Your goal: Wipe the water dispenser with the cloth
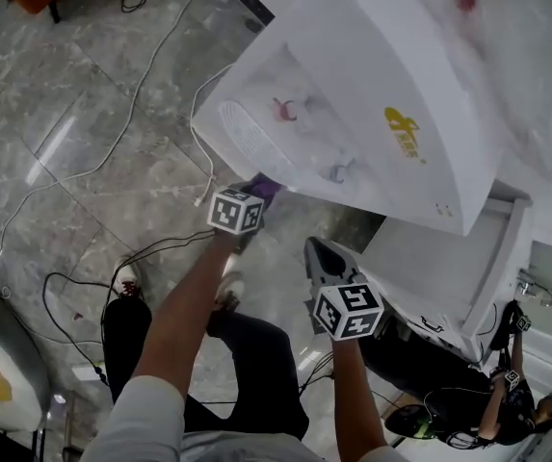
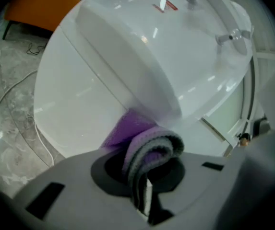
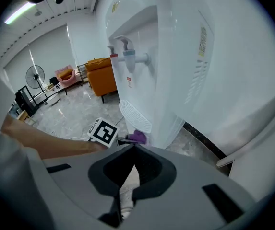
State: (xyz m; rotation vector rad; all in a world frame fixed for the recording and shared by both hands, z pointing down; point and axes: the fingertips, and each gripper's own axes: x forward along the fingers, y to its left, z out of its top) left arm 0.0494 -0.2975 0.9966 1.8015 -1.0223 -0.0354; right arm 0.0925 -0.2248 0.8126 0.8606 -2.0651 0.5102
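Note:
The white water dispenser [image 1: 391,85] fills the upper right of the head view, with its drip tray [image 1: 247,135] and two taps facing me. My left gripper [image 1: 252,196] is shut on a folded purple and grey cloth [image 2: 151,147], which presses against the dispenser's lower front edge [image 2: 142,104] under the tray. The cloth [image 1: 264,188] shows as a purple patch past the marker cube. My right gripper [image 1: 320,252] hangs lower and to the right, shut on nothing and apart from the dispenser. From the right gripper [image 3: 133,152] view I see the taps [image 3: 127,57], the cloth [image 3: 137,137] and the left cube.
Cables [image 1: 112,142] trail across the grey marble floor. An orange chair [image 3: 101,75] and a standing fan [image 3: 35,75] stand behind. My shoes [image 1: 126,279] are below the grippers. A white cabinet panel [image 1: 468,268] stands right of the dispenser, with another person [image 1: 507,393] beyond it.

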